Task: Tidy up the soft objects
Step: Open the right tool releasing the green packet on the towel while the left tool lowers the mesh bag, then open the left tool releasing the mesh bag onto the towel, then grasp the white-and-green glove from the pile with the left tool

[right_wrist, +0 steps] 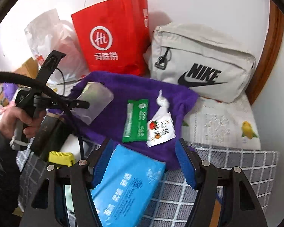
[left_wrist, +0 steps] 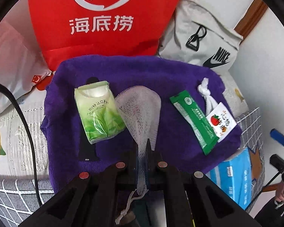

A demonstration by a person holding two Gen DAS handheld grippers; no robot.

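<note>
A purple towel [left_wrist: 142, 75] lies spread on the bed. On it lie a green tissue pack [left_wrist: 96, 111], a white mesh net [left_wrist: 140, 106], a green sachet [left_wrist: 193, 123], a white tomato sachet [left_wrist: 220, 123] and a knotted white cloth [left_wrist: 205, 92]. My left gripper [left_wrist: 144, 151] is shut on the mesh net's narrow tail. My right gripper [right_wrist: 143, 160] is open, its blue pads either side of a blue tissue pack [right_wrist: 126, 187] at the towel's [right_wrist: 142, 89] near edge. The green sachet [right_wrist: 136, 121] and tomato sachet [right_wrist: 161, 130] lie just beyond.
A red paper bag [right_wrist: 113, 37] and a grey Nike bag [right_wrist: 198, 62] stand against the wall behind the towel. Plastic bags [right_wrist: 51, 34] lie at the left. The grey checked blanket [right_wrist: 227, 166] covers the bed's near edge. A black cable [left_wrist: 22, 117] runs on the left.
</note>
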